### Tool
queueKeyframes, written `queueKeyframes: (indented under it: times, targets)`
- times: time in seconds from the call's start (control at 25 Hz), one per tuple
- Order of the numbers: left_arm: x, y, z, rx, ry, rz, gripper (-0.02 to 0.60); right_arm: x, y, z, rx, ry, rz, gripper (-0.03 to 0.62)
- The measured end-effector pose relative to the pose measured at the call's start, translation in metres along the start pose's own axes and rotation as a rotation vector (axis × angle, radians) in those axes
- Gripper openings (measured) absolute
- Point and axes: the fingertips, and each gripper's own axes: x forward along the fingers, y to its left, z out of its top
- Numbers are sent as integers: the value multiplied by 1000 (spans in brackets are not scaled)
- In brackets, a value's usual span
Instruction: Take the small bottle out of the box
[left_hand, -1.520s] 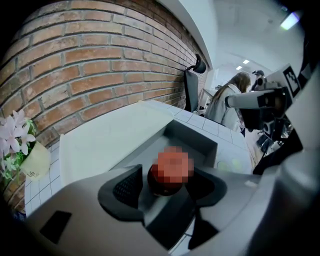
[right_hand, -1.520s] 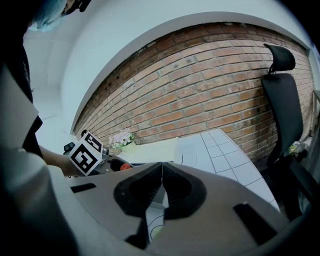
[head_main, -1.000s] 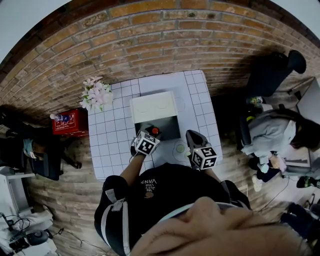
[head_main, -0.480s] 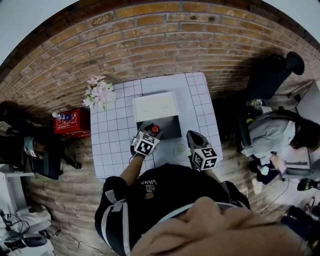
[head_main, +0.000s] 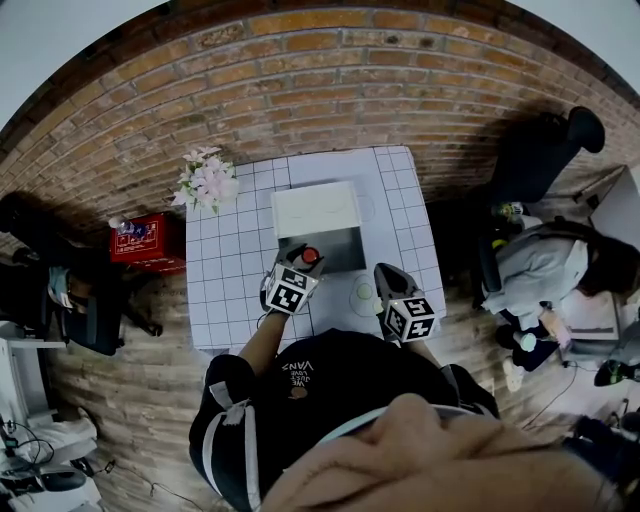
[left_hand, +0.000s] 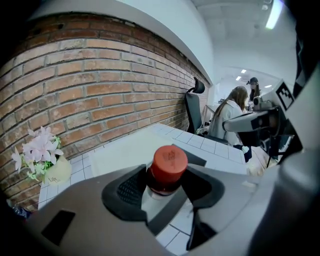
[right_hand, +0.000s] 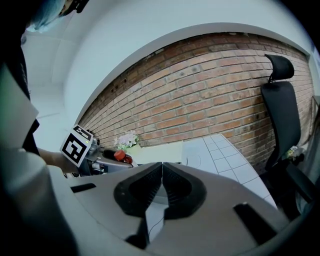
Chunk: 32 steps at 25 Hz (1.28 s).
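Note:
A small bottle (left_hand: 166, 172) with a red cap sits upright between the pads of my left gripper (left_hand: 162, 187), which is shut on its neck. In the head view the small bottle (head_main: 309, 256) shows as a red dot at the tip of the left gripper (head_main: 300, 268), over the near edge of the open box (head_main: 320, 246). The box's white lid (head_main: 315, 208) stands open behind it. My right gripper (head_main: 388, 279) hangs to the right of the box, its jaws pressed together with nothing between them. In the right gripper view the right gripper (right_hand: 162, 180) faces the bottle (right_hand: 119, 155).
The white gridded table (head_main: 225, 270) stands against a brick wall (head_main: 300, 90). A pot of pink flowers (head_main: 208, 182) sits at its back left corner. A pale round object (head_main: 362, 296) lies near the front edge. A red crate (head_main: 146, 243) is left of the table; a seated person (head_main: 550, 265) is to the right.
The left gripper with the bottle has stayed over the box's near edge. The whole view has shifted slightly as the head moved. The right gripper has kept its place.

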Motion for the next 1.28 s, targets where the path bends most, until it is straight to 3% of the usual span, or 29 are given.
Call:
queueKeyframes:
  times: [0.56, 1.28]
  targets:
    - [-60, -10, -11, 26, -76, 33, 221, -22, 40, -16, -17, -21, 2, 3]
    - [-120, -34, -55, 36, -127, 0, 221, -68, 94, -56, 2, -33, -56, 3]
